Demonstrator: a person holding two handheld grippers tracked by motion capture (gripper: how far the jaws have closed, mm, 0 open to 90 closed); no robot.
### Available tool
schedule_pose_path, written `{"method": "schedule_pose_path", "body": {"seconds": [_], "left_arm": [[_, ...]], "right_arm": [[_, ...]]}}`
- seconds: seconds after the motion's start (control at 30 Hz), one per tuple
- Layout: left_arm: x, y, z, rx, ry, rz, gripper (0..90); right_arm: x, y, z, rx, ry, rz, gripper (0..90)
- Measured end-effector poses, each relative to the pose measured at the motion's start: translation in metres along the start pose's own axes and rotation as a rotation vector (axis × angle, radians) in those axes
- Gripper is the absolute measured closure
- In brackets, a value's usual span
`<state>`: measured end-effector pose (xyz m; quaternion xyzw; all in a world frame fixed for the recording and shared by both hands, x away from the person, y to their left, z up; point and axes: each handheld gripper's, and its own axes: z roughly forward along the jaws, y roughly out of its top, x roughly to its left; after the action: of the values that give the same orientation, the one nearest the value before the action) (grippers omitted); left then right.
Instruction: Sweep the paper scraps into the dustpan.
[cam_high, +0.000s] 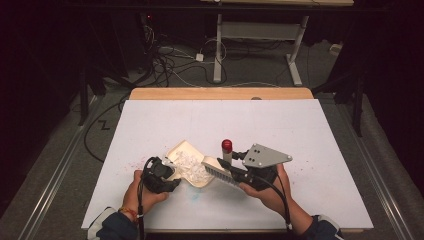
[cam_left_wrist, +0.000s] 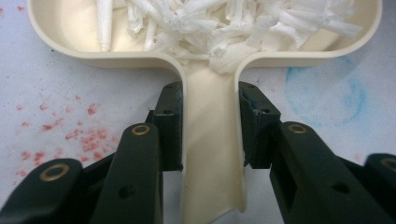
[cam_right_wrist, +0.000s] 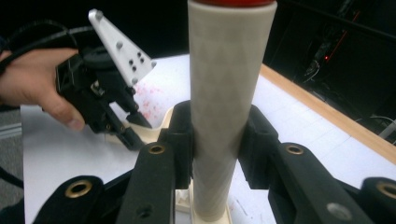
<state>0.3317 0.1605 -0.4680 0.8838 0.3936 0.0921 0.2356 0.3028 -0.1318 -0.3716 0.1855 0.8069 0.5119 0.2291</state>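
The high view looks forward and down from above the person's side, taking in the whole white bench (cam_high: 250, 125) and the floor beyond it. The left gripper view sits low and very near, looking along its jaws at the cream dustpan (cam_left_wrist: 212, 140). The right gripper view looks along the brush handle (cam_right_wrist: 224, 93) across the bench. All three views share the dustpan; the right gripper view also catches the left claw (cam_right_wrist: 123, 128).

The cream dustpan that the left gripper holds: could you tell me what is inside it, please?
The dustpan holds a heap of white paper scraps, twisted and shredded. The heap hides most of the pan's floor, so anything underneath cannot be seen.
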Motion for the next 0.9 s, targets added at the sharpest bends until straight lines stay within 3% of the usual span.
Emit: {"method": "schedule_pose_path", "body": {"seconds": [0.1, 0.47, 0.9], "left_arm": [[0.000, 0.000, 0.000, 0.000, 0.001, 0.002, 63.4], [0.005, -0.002, -0.001, -0.012, 0.006, -0.013, 63.4], [0.008, -0.005, -0.005, -0.025, 0.021, -0.019, 63.4]], "right_arm": [[-0.006, 0.004, -0.007, -0.028, -0.012, 0.022, 70.5], [-0.012, 0.007, -0.025, -0.061, -0.012, 0.028, 70.4], [-0.016, 0.003, -0.055, -0.036, 0.002, 0.009, 70.4]]}}
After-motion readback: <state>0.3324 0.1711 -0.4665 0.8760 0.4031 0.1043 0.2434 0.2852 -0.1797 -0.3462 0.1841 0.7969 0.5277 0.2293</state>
